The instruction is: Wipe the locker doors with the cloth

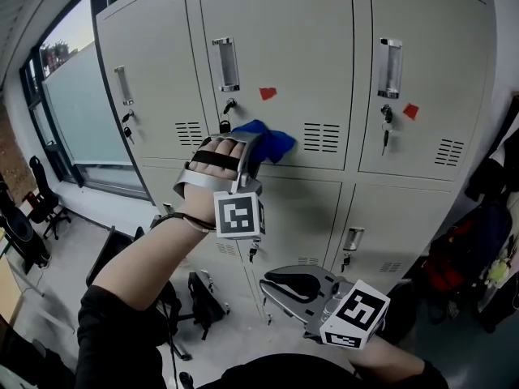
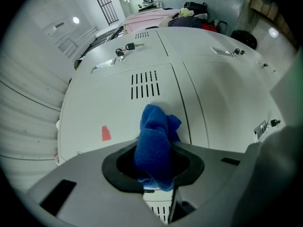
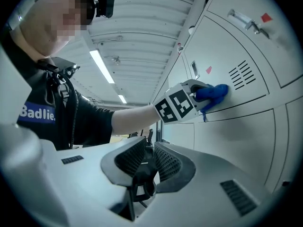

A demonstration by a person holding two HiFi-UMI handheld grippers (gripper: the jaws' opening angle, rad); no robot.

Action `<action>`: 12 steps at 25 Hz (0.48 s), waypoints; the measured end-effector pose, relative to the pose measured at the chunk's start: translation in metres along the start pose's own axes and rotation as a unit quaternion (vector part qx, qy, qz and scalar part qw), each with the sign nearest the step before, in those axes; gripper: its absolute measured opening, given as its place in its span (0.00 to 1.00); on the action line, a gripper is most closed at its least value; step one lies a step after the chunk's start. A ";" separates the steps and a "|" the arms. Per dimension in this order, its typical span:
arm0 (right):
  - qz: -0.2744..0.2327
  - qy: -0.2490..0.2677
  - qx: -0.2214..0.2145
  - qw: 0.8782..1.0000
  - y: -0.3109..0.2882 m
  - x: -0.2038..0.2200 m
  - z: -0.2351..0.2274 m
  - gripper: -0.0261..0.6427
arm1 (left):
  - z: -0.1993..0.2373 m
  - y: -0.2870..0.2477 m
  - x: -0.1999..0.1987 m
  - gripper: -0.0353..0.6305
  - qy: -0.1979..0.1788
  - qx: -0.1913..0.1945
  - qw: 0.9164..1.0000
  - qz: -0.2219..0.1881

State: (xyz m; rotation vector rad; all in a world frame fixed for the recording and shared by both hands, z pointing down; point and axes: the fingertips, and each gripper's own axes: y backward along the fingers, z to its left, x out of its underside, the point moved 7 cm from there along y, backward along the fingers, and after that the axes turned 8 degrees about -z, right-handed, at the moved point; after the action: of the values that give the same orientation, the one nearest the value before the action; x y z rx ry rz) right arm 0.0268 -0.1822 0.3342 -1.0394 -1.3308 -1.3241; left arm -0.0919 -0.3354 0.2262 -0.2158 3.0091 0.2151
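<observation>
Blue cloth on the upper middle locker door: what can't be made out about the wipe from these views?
1. Whether the blue cloth, clamped in the left tongs, presses the middle locker door: in the left gripper view, the cloth hides its own far side.
2. Dirt or streaks on that door: too faint in every view.
3. Lower lockers: in the head view, partly covered by the forearm and right tongs.

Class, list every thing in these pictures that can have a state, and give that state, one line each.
Locker doors, all shut.
Keys, hanging in the locks.
Left gripper, jaws shut on the cloth.
Cloth, bunched, held against one of the upper doors.
Right gripper, jaws together, empty.
</observation>
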 end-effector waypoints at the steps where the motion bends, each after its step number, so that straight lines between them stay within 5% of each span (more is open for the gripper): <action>1: 0.000 0.000 0.001 1.000 0.001 0.000 0.000 0.12 | -0.002 -0.001 -0.005 0.22 0.000 0.003 1.000 -0.004; 12: -0.006 0.001 0.062 0.998 0.037 0.000 -0.005 0.12 | -0.007 -0.017 -0.098 0.22 0.007 0.025 0.994 -0.106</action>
State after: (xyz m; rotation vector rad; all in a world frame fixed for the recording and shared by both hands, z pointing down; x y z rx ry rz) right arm 0.0638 -0.1849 0.3408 -0.9457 -1.4006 -1.2340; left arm 0.0061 -0.3404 0.2428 -0.5302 2.9716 0.1166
